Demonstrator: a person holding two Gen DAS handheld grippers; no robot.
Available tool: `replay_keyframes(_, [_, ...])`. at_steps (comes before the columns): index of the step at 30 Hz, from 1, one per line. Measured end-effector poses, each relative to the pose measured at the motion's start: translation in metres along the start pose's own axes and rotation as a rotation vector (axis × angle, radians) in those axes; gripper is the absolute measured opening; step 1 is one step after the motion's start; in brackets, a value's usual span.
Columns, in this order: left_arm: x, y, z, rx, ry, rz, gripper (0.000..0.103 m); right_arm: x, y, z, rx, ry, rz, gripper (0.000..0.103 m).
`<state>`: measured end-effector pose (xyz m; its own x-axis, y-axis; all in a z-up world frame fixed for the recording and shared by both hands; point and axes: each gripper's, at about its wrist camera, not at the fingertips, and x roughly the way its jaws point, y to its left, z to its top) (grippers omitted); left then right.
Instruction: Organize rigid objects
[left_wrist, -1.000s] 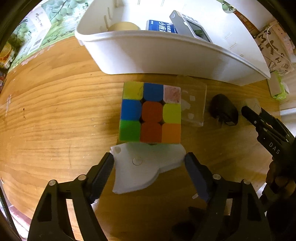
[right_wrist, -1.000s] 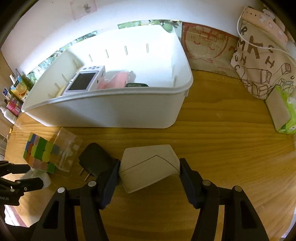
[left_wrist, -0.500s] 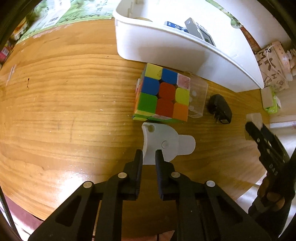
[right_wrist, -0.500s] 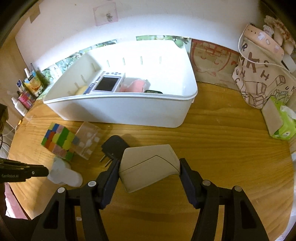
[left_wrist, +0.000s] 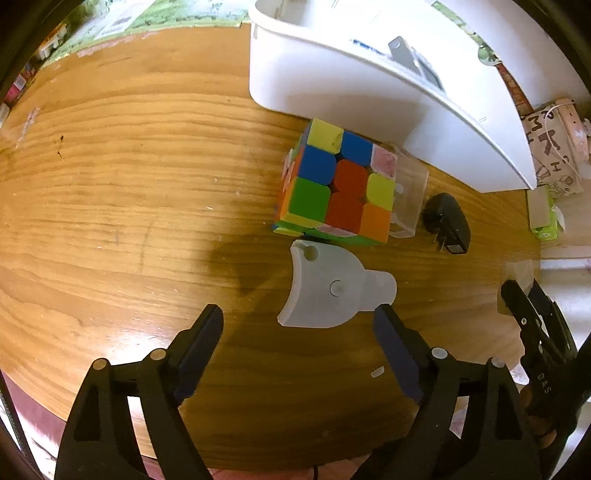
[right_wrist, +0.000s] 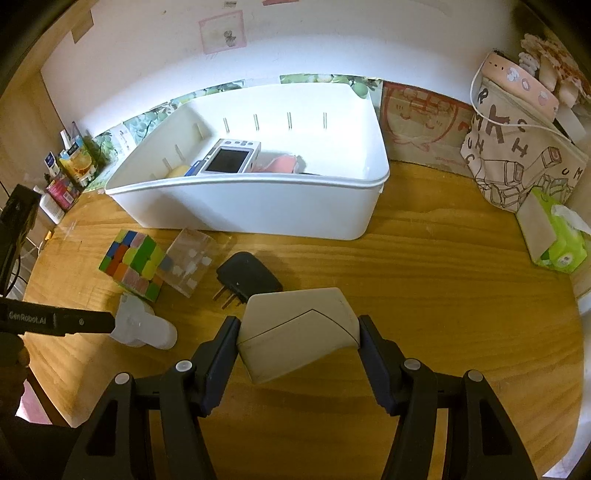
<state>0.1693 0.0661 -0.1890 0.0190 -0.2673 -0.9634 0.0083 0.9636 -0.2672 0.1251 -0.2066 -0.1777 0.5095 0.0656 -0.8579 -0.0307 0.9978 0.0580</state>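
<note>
- Holding a beige wedge-shaped plastic piece (right_wrist: 299, 332) in my right tongs (right_wrist: 300, 334), both pads pressed against its sides, clear of the wooden worktop (right_wrist: 424, 280).
- My left tongs (left_wrist: 297, 325) stand spread; the jaws have just been opening, and they pinch nothing. Only the near edge of a white fan-shaped plastic part (left_wrist: 328, 290) lies between the tips, untouched, flat on the worktop.
- Just beyond that part sits a scrambled puzzle cube (left_wrist: 340, 190), with a clear plastic box (left_wrist: 408, 201) touching its right side.
- A black plug adapter (left_wrist: 448, 223) lies near the clear box, apart from it, prongs pointing towards me in the right wrist view.
- A white storage bin (right_wrist: 258, 206) stands behind these items on the worktop. Inside it I see a small grey device with a screen (right_wrist: 231, 160), a pink item (right_wrist: 282, 164), a blue item and a yellowish one; I cannot identify these further.
- A printed canvas bag (right_wrist: 517, 158) and a green tissue pack (right_wrist: 554, 243) sit at the worktop's far right.
</note>
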Motion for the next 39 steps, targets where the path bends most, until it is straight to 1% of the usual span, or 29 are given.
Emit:
replay_keyframes(7, [0.022, -0.013, 0.008, -0.026, 0.057, -0.004, 0.091, 0.002, -0.001, -0.005, -0.01, 0.024, -0.001, 0.064])
replay_keyframes(15, [0.036, -0.028, 0.015, -0.021, 0.092, -0.002, 0.092, 0.007, -0.003, -0.008, -0.022, 0.05, -0.005, 0.064])
replay_keyframes(19, [0.044, -0.039, 0.018, -0.011, 0.115, 0.016, 0.092, 0.009, -0.004, -0.007, -0.027, 0.058, -0.005, 0.064])
replay_keyframes(23, [0.049, -0.044, 0.022, -0.033, 0.124, 0.036, 0.096, 0.01, -0.005, -0.006, -0.036, 0.061, -0.002, 0.064])
replay_keyframes(28, [0.058, -0.047, 0.025, -0.044, 0.119, 0.095, 0.096, 0.014, -0.008, -0.005, -0.046, 0.069, 0.007, 0.064])
replay_keyframes(33, [0.069, -0.071, 0.029, -0.033, 0.106, 0.185, 0.096, 0.016, -0.011, -0.004, -0.048, 0.073, 0.013, 0.064])
replay_keyframes(38, [0.078, -0.086, 0.03, -0.017, 0.104, 0.246, 0.096, 0.015, -0.017, -0.004, -0.038, 0.071, 0.016, 0.064])
replay_keyframes(39, [0.078, -0.084, 0.03, -0.013, 0.106, 0.255, 0.096, 0.015, -0.018, -0.004, -0.036, 0.071, 0.016, 0.064])
